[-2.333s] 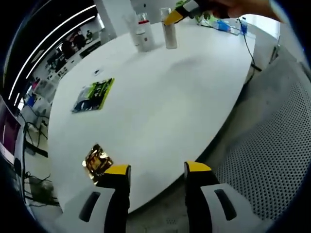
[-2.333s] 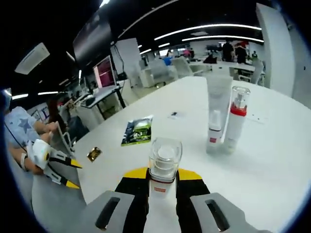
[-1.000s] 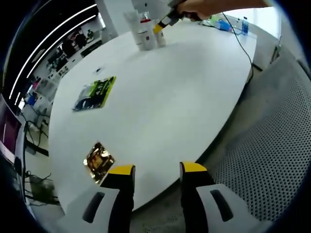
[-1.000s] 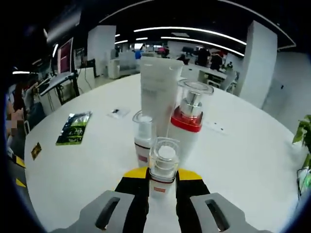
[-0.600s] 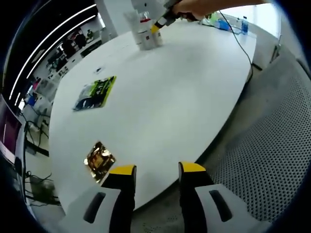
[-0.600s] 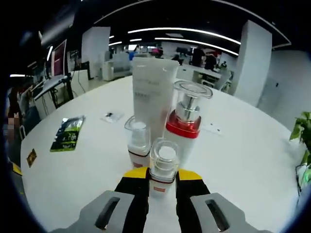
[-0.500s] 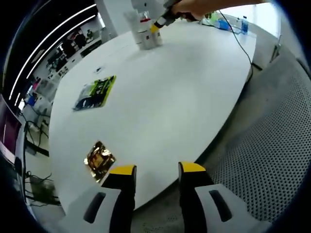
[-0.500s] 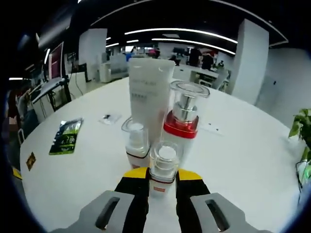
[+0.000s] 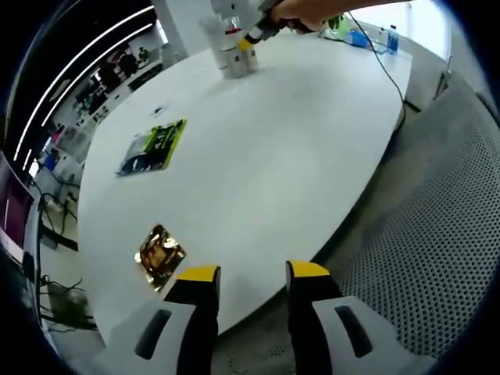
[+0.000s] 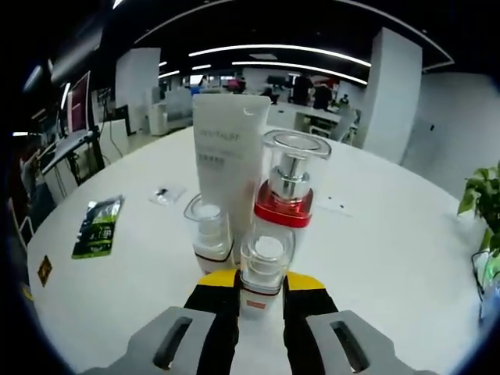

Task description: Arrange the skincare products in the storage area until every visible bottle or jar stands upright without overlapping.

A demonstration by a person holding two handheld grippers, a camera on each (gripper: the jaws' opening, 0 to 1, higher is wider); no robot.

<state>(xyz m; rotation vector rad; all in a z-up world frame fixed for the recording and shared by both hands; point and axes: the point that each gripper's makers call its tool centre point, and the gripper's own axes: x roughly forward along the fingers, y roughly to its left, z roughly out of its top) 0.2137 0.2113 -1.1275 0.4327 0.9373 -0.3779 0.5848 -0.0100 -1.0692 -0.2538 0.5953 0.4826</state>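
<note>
Left gripper view: our left gripper hangs over the near edge of the white surface, jaws parted with nothing between them, well apart from the work; we judge it is parked so that the other hand has room. On the surface lie a gold foil packet near the jaws and a green sachet farther out, neither touched. At the far end the skincare cluster stands, with the right gripper and the person's hand reaching in beside it. Right gripper view: the right gripper has its jaws clamped on a small clear-capped bottle, held upright low at its base. Just ahead stand a white tube, a red-collared pump bottle and a second small capped bottle, all upright and close together. The held bottle sits right in front of the pump bottle; we cannot tell whether they touch, nor whether its base rests on the surface. We judge this as the placing step: set down beside the group without overlap, then release
</note>
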